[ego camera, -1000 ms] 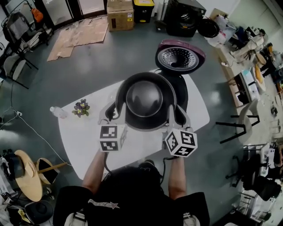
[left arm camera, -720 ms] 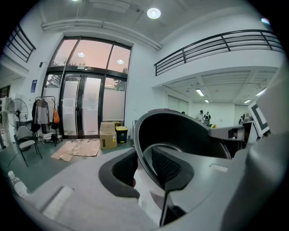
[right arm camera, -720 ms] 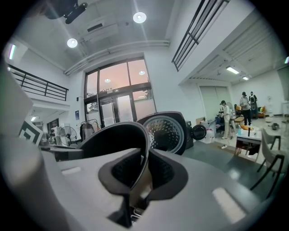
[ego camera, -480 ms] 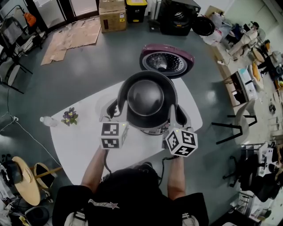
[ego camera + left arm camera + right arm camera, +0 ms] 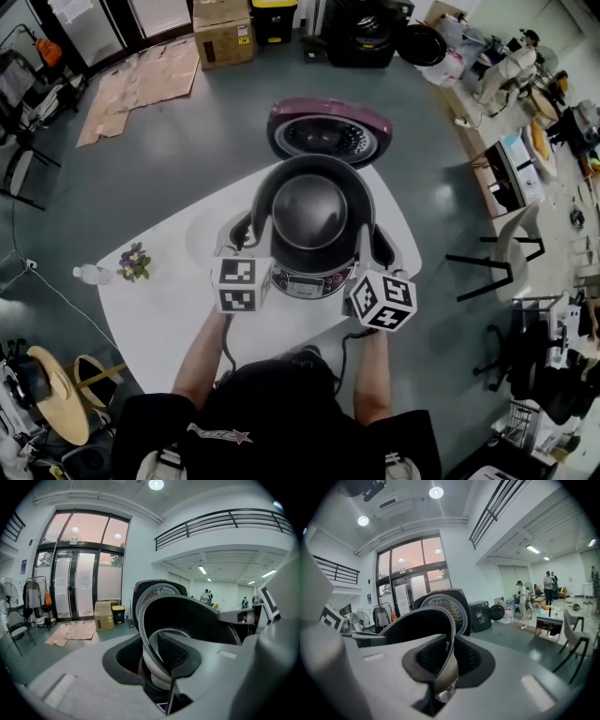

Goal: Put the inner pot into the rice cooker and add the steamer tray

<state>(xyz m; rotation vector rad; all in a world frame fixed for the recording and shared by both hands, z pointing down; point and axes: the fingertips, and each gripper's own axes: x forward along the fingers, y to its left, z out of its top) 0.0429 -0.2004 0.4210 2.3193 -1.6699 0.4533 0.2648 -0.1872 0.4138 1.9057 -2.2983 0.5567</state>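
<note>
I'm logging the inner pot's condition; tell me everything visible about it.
The inner pot is a dark, round, smooth metal-looking bowl with a thin flared rim, empty, upright. The left tongs and right tongs clamp opposite sides of its rim. It is directly over the open rice cooker; whether seated is unclear.

The raised lid (image 5: 330,131) walls off the far side of the rice cooker (image 5: 305,282) and the pot (image 5: 310,211) fills the space over its mouth, while the white table (image 5: 169,309) gives open room on the left, out to the small plant (image 5: 134,262) and bottle (image 5: 90,274).
</note>
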